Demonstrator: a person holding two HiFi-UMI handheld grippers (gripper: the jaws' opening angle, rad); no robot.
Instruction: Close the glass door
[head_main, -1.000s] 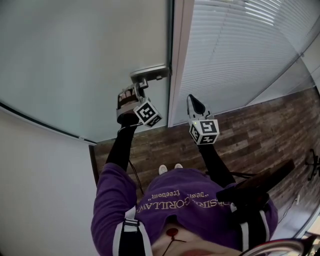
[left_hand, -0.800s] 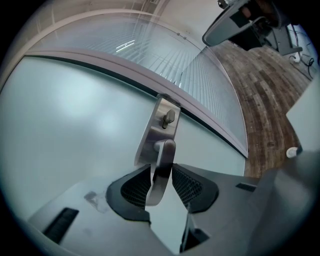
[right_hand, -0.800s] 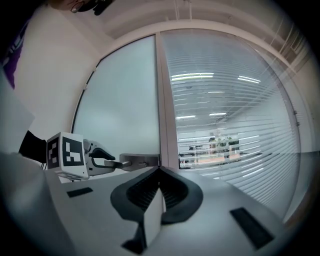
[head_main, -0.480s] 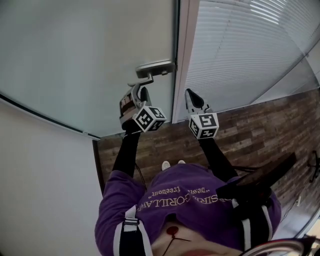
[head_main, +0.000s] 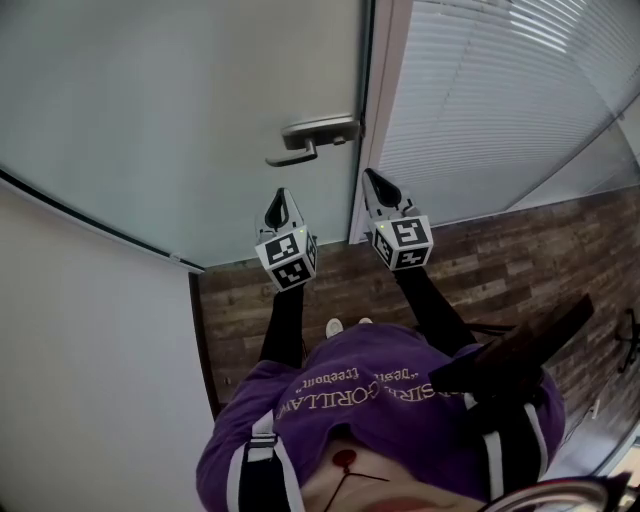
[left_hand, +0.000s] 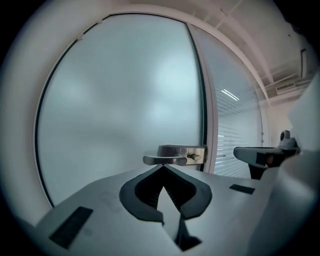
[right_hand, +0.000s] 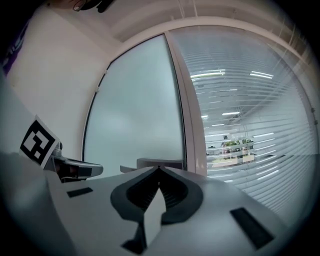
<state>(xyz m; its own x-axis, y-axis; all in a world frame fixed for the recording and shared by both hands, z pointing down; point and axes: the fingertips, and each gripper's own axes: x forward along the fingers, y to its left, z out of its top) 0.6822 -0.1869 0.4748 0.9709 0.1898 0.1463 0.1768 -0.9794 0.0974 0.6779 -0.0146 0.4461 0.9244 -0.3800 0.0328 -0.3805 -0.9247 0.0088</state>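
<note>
The frosted glass door (head_main: 180, 110) stands with its edge against the white frame (head_main: 382, 110). Its metal lever handle (head_main: 312, 136) is free of both grippers. My left gripper (head_main: 281, 197) hangs a little below the handle, apart from it, with its jaws shut on nothing. In the left gripper view the handle (left_hand: 173, 154) sits just beyond the closed tips of the left gripper (left_hand: 163, 167). My right gripper (head_main: 371, 179) points at the foot of the frame, shut and empty. In the right gripper view its closed tips (right_hand: 159, 169) partly hide the handle (right_hand: 160, 162).
A glass wall with white blinds (head_main: 490, 90) runs right of the frame. Dark wood floor (head_main: 500, 265) lies below, and a white wall (head_main: 80, 360) stands at the left. A dark bar-shaped object (head_main: 515, 362) sticks out by the person's right side.
The left gripper has come off the lever handle, drawn back from the door, rolled upright and shut. The right gripper has risen slightly beside the frame.
</note>
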